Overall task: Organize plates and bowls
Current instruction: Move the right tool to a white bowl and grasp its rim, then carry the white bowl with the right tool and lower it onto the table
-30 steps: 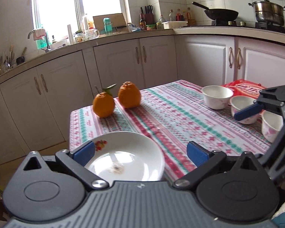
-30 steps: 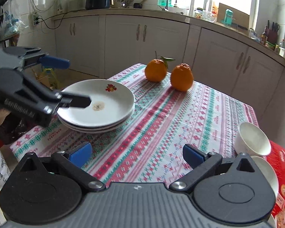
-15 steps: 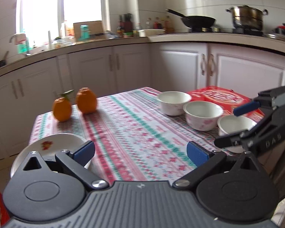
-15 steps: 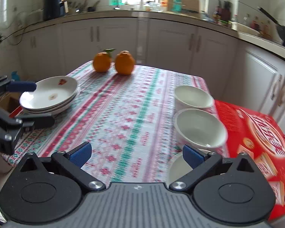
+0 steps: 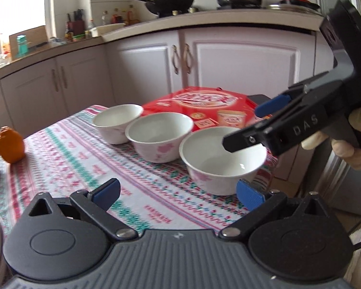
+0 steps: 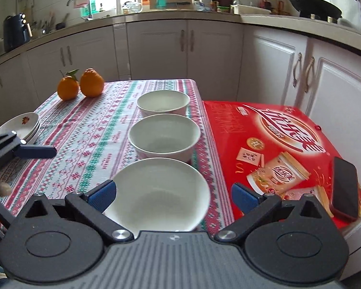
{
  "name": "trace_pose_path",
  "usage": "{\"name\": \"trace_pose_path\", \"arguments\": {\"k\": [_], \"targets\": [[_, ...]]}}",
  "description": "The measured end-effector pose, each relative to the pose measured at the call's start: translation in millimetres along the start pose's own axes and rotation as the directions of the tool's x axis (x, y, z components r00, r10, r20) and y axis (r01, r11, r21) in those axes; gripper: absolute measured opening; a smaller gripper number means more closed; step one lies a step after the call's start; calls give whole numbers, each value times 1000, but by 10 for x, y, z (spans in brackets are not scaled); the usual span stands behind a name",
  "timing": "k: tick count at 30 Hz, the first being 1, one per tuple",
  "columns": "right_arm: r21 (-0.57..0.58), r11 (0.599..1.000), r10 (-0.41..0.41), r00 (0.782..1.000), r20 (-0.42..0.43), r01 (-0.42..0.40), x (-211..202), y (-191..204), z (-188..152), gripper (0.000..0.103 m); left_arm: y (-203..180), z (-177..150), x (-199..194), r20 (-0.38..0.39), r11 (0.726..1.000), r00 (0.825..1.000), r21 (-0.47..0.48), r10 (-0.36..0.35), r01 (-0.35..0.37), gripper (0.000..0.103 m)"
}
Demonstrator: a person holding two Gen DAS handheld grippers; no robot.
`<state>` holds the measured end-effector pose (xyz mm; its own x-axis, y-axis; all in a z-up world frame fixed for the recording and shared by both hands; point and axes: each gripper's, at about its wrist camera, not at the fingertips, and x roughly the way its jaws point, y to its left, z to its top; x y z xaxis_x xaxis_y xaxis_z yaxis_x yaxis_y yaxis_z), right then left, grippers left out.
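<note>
from the left wrist, the left gripper [image 5: 178, 192] gapes wide, empty, before three bowls [image 5: 222, 160] in a row. from the right wrist, the right gripper [image 6: 172, 196] spreads wide over the nearest bowl [image 6: 160, 193]; stacked plates [image 6: 24, 125] sit far left.

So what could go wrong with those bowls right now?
The nearest white flowered bowl sits close to the patterned tablecloth's edge; a clumsy nudge from the open right tool above it might tip it off. The three bowls stand nearly touching, so lifting one could knock the middle bowl.
</note>
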<state>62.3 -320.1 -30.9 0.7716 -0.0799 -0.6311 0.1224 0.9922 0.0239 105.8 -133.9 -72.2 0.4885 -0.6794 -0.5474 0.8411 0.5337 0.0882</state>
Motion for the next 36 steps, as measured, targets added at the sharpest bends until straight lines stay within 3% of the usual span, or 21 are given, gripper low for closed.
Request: {"name": "trace_pose_path", "arguments": {"k": [23,30,36], "targets": [[87,982,173,983,-67,-167,284,-313,64,100,-263,70,428,-20,990,990,10,-139,139,99],[94,974,216,972,-97,-207,364,-335,82,80,-240,78,433,-9,989,989,-8,-145,145,91],[126,962,255,961,-110,-241,415,-388,101,74,-237,71,432,-10,989,989,-20,-150,150,87]]}}
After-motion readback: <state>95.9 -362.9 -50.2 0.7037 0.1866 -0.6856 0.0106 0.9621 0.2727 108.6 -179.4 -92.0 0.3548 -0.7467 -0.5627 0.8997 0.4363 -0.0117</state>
